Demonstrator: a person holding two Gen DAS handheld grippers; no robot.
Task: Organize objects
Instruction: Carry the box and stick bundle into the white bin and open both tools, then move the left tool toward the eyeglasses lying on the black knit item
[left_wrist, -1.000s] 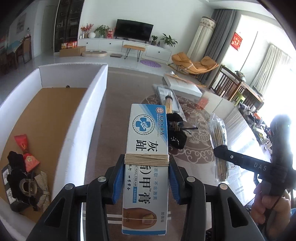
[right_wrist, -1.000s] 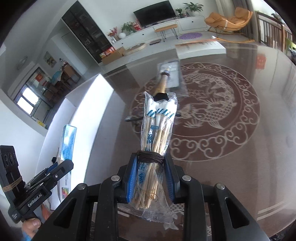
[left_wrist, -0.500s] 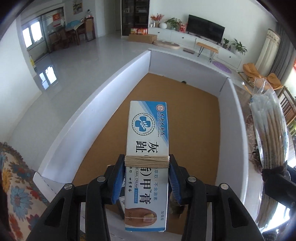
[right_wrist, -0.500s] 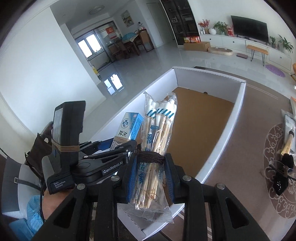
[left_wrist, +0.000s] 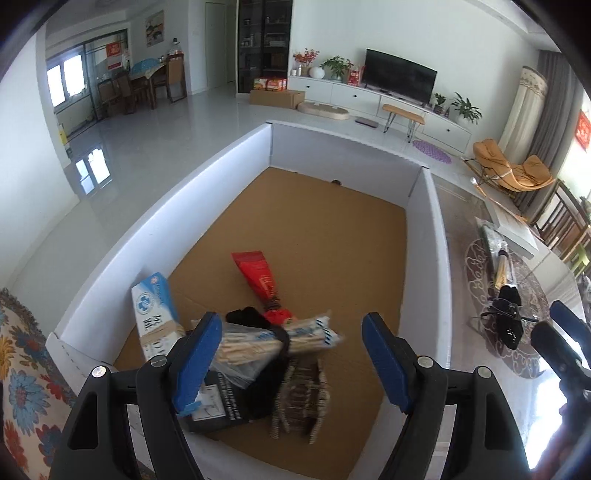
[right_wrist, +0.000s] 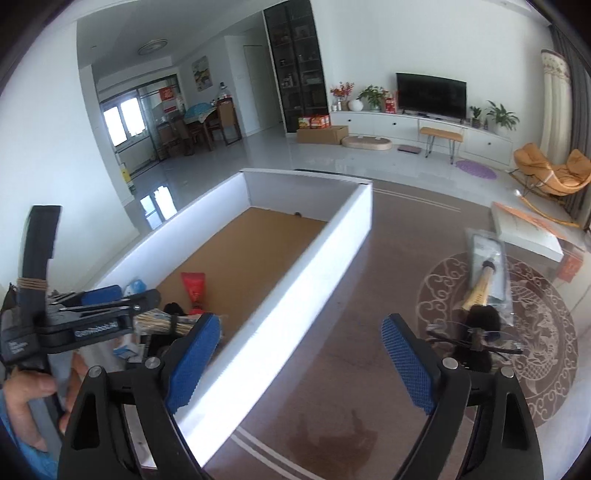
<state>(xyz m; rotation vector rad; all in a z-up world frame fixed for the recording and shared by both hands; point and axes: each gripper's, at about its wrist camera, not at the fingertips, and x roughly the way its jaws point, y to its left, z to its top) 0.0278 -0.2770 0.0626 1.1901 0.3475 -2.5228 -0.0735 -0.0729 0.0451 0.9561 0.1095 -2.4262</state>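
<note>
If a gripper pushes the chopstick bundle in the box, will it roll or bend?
The chopstick bundle probably stays stiff, since a dark band ties the sticks tightly. Its loose plastic wrap may feel slippery. Lying across other items, it might slide rather than roll.

Table (right_wrist: 332, 369) (white box (right_wrist: 295, 280), brush (right_wrist: 480, 288))

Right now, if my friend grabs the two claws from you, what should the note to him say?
Left claw: open, holding nothing, above the near end of the white box.
Right claw: open, holding nothing, over the brown table beside the box.

In the box: the blue and white cream carton, leaning on the left wall, the bundle of chopsticks, the red pouch and some dark items.

Left on the table: the brush in a clear packet and the black piece with glasses. Those probably go in next.
</note>
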